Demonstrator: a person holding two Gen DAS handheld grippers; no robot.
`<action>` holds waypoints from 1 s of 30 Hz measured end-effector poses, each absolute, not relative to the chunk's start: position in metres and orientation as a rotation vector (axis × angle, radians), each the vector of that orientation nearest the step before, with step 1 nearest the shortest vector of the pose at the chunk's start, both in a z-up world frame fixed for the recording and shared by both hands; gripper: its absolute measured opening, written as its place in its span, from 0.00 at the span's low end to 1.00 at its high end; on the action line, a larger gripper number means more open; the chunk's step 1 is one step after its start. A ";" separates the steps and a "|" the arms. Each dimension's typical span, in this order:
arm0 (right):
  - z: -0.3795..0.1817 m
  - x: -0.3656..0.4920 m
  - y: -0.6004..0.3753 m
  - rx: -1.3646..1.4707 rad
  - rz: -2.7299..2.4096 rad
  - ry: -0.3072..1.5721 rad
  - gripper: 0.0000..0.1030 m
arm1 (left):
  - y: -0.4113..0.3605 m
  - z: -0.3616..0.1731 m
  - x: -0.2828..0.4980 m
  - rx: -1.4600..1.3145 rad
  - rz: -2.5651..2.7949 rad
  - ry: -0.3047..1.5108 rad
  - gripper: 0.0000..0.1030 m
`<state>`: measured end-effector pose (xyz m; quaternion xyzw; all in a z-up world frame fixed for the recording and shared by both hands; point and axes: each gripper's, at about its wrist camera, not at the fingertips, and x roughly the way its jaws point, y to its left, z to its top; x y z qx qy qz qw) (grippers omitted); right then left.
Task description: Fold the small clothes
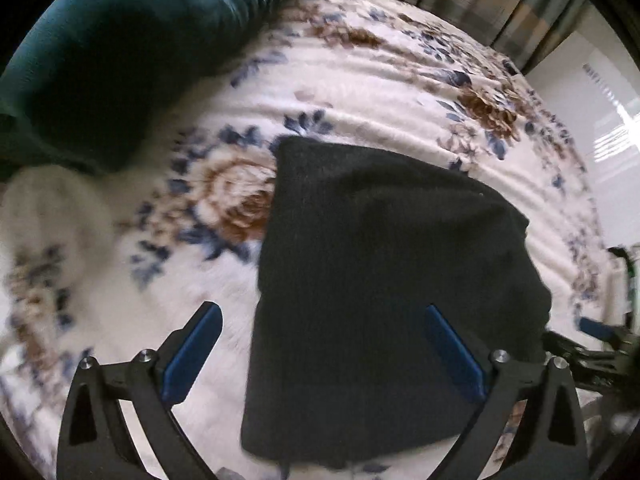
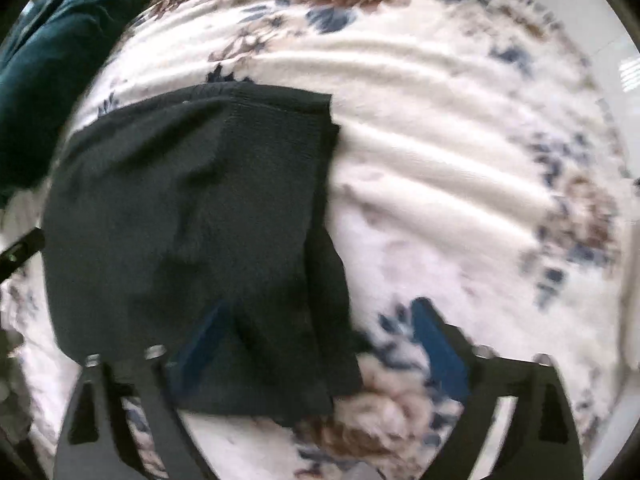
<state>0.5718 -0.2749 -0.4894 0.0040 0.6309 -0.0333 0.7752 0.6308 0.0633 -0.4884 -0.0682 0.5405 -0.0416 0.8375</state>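
A small black knit garment [image 1: 384, 280] lies flat on a floral bedspread [image 1: 380, 80]. My left gripper [image 1: 322, 312] is open and hovers over the garment's near left part, one finger over the bedspread and one over the cloth. In the right wrist view the same garment [image 2: 192, 216] lies left of centre, with a folded edge on its right side. My right gripper [image 2: 320, 316] is open over the garment's near right corner. It holds nothing. The right gripper's fingers [image 1: 596, 328] show at the right edge of the left wrist view.
A dark teal cushion or blanket [image 1: 120, 48] lies at the far left of the bed and shows in the right wrist view [image 2: 44, 68]. A white fluffy item [image 1: 48, 208] sits left. Curtains [image 1: 480, 0] and a bright floor lie beyond the bed.
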 end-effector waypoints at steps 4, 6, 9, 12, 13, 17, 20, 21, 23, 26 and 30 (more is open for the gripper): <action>-0.446 0.538 -0.262 -0.060 -0.177 1.261 1.00 | 0.051 -0.457 0.610 -0.126 -0.056 1.110 1.00; -0.422 0.530 -0.252 -0.053 -0.196 1.234 1.00 | 0.047 -0.432 0.594 -0.108 -0.036 1.084 1.00; -0.379 0.506 -0.239 -0.063 -0.208 1.180 1.00 | 0.040 -0.392 0.568 -0.086 -0.019 1.040 1.00; -0.326 0.474 -0.236 -0.057 -0.208 1.121 1.00 | 0.032 -0.352 0.539 -0.064 -0.023 1.003 1.00; -0.307 0.462 -0.233 -0.064 -0.212 1.097 1.00 | 0.030 -0.340 0.530 -0.056 -0.023 0.989 1.00; -0.234 0.412 -0.224 -0.079 -0.223 1.015 1.00 | 0.021 -0.284 0.483 -0.037 -0.039 0.936 1.00; -0.185 0.373 -0.219 -0.078 -0.219 0.969 1.00 | 0.015 -0.248 0.450 -0.029 -0.045 0.907 1.00; -0.169 0.360 -0.217 -0.076 -0.218 0.955 1.00 | 0.015 -0.233 0.436 -0.032 -0.050 0.897 1.00; -0.139 0.333 -0.215 -0.071 -0.216 0.927 1.00 | 0.013 -0.211 0.415 -0.032 -0.054 0.880 1.00; -0.094 0.293 -0.211 -0.082 -0.224 0.875 1.00 | 0.011 -0.178 0.379 -0.041 -0.066 0.853 1.00; -0.044 0.246 -0.212 -0.059 -0.232 0.822 1.00 | 0.011 -0.139 0.335 -0.040 -0.067 0.815 1.00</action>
